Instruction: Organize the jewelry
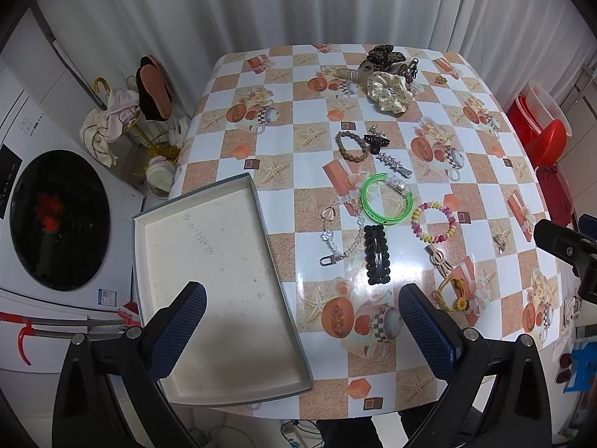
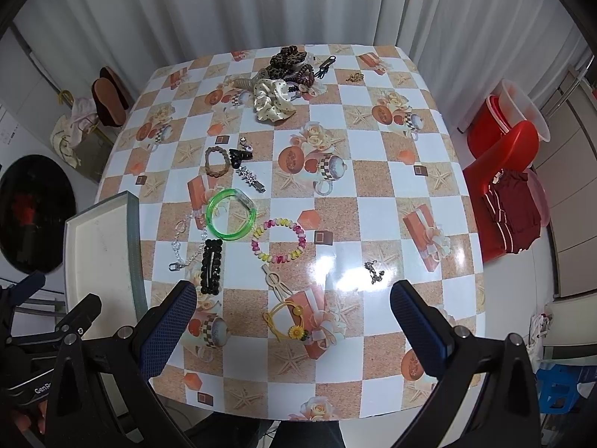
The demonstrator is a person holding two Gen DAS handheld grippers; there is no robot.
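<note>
An empty shallow white box (image 1: 209, 272) lies at the table's left edge; it also shows in the right wrist view (image 2: 100, 246). Jewelry lies scattered to its right: a green bangle (image 1: 386, 201), a pink-yellow bead bracelet (image 1: 434, 223), a black beaded clip (image 1: 376, 249), a clear chain (image 1: 341, 237), a braided brown band (image 1: 350, 145) and a yellow flower tie (image 2: 287, 321). My left gripper (image 1: 302, 313) is open above the box's right rim. My right gripper (image 2: 293, 317) is open above the flower tie. Both hold nothing.
Scrunchies and clips (image 1: 388, 74) are piled at the table's far edge. A small charm (image 2: 374, 270) lies at the right. A washing machine (image 1: 56, 220) stands left of the table, red tubs (image 2: 507, 142) to the right. The table (image 2: 373, 201) has a checked cloth.
</note>
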